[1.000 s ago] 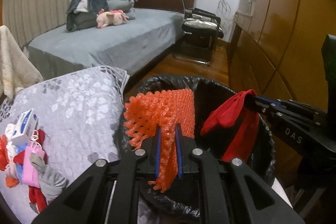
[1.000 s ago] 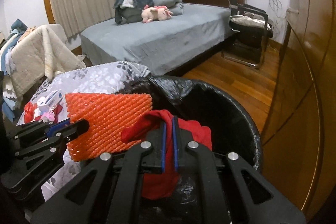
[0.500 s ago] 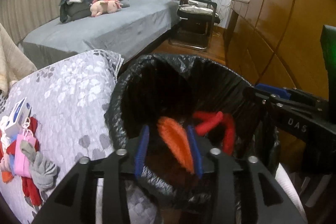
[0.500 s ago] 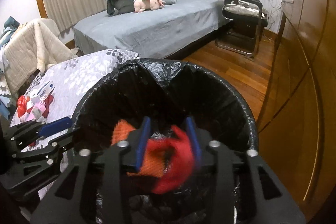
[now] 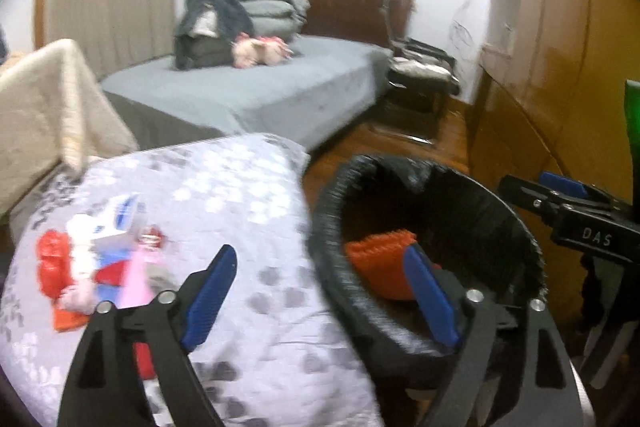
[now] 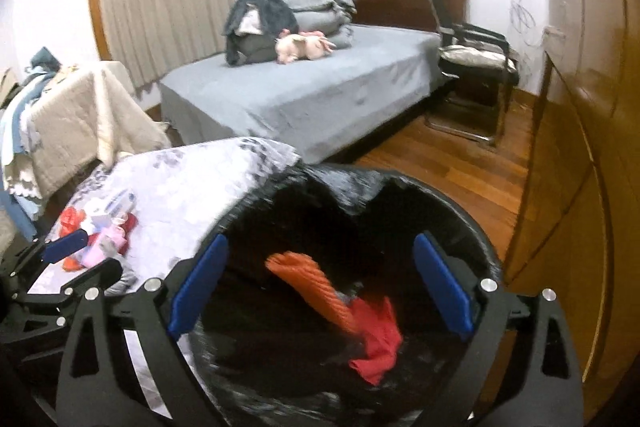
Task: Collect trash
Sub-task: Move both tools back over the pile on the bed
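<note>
Grey floral bedspread [image 5: 240, 195] at left, black-bagged trash bin [image 6: 460, 211] hard against its edge. Right gripper [image 6: 320, 287] is above the bin mouth, pointing forward and down; jaws spread wide, holding nothing. Left gripper [image 5: 320, 291] straddles the bin's left rim, one finger over the bedspread, the other over the bin; jaws wide apart, empty. Orange foam net [image 6: 316, 287] and red cloth [image 6: 378, 339] lie inside the bin. Trash pile [image 5: 100, 267] sits on the bedspread, left of the left gripper.
</note>
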